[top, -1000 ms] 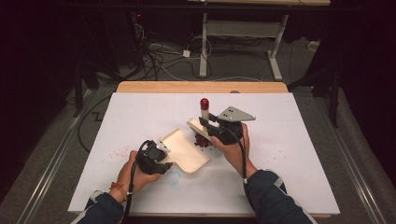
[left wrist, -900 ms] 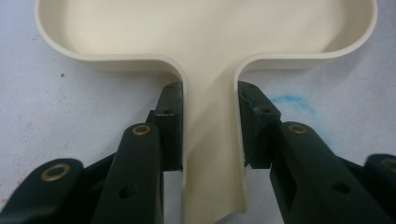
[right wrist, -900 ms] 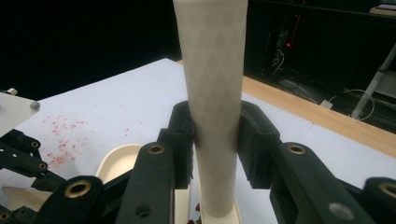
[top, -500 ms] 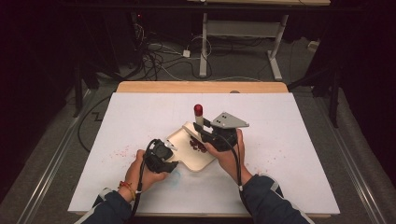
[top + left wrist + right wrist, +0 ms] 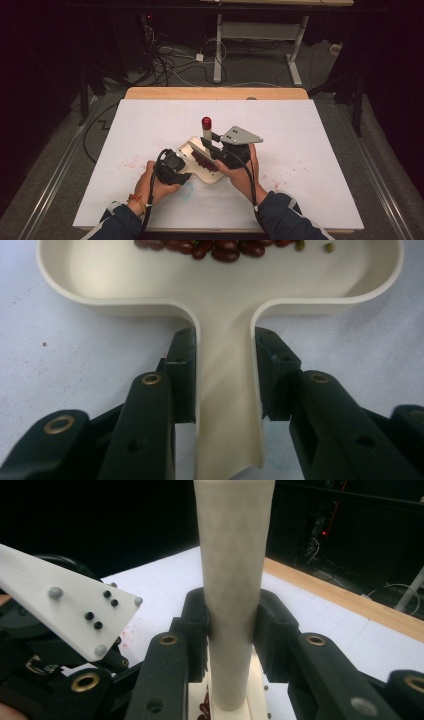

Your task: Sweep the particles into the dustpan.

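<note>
Beans (image 5: 215,247) lie in the cream scoop tray (image 5: 225,295), its handle clamped by the left gripper (image 5: 225,375), right gripper (image 5: 232,625) clenching a pestle (image 5: 232,555).

Desk and backdrop

A white sheet (image 5: 320,150) covers the desk (image 5: 215,93), wood bare along its 12 o'clock edge. Red specks (image 5: 129,163) dot the sheet at 9 o'clock. Cables (image 5: 170,62) and a white frame (image 5: 260,35) stand on the floor beyond.
</note>
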`<action>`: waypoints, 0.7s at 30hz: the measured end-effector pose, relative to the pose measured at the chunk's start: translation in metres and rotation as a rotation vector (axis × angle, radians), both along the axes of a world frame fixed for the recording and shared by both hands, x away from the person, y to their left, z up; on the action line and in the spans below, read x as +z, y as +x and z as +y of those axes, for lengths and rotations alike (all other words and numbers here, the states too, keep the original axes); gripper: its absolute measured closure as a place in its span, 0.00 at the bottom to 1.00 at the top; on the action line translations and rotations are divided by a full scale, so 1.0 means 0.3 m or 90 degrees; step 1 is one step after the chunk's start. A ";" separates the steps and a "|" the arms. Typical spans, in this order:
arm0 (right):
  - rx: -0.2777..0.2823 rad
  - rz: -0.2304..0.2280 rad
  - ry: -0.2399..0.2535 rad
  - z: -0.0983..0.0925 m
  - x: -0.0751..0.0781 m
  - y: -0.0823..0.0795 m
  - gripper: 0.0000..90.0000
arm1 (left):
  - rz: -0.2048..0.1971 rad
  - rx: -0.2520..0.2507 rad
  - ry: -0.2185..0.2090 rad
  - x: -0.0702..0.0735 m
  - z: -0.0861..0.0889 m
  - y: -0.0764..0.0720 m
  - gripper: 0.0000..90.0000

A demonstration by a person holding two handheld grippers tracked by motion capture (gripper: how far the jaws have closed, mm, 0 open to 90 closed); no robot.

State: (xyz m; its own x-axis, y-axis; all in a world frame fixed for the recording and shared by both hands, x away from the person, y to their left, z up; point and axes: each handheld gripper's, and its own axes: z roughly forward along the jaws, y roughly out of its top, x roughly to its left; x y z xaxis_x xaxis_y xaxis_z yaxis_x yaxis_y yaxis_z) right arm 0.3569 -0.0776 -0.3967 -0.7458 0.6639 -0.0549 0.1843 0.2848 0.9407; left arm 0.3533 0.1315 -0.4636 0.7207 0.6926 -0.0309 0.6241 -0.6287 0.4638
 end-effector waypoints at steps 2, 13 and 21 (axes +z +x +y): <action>0.002 0.001 0.002 -0.005 0.002 0.001 0.78 | 0.001 -0.003 0.005 -0.007 0.002 0.000 0.70; -0.003 -0.009 0.058 -0.093 0.069 0.012 0.78 | -0.002 0.008 0.002 -0.013 0.035 -0.008 0.70; -0.030 -0.044 0.031 -0.165 0.095 0.038 0.78 | 0.000 0.003 0.006 -0.019 0.059 -0.013 0.70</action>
State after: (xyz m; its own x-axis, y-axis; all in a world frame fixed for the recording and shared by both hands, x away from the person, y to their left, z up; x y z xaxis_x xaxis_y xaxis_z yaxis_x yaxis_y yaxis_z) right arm 0.3683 -0.1269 -0.3682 -0.7097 0.7009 -0.0721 0.1305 0.2313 0.9641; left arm 0.3494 0.1492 -0.4694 0.7173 0.6963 -0.0240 0.6273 -0.6304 0.4573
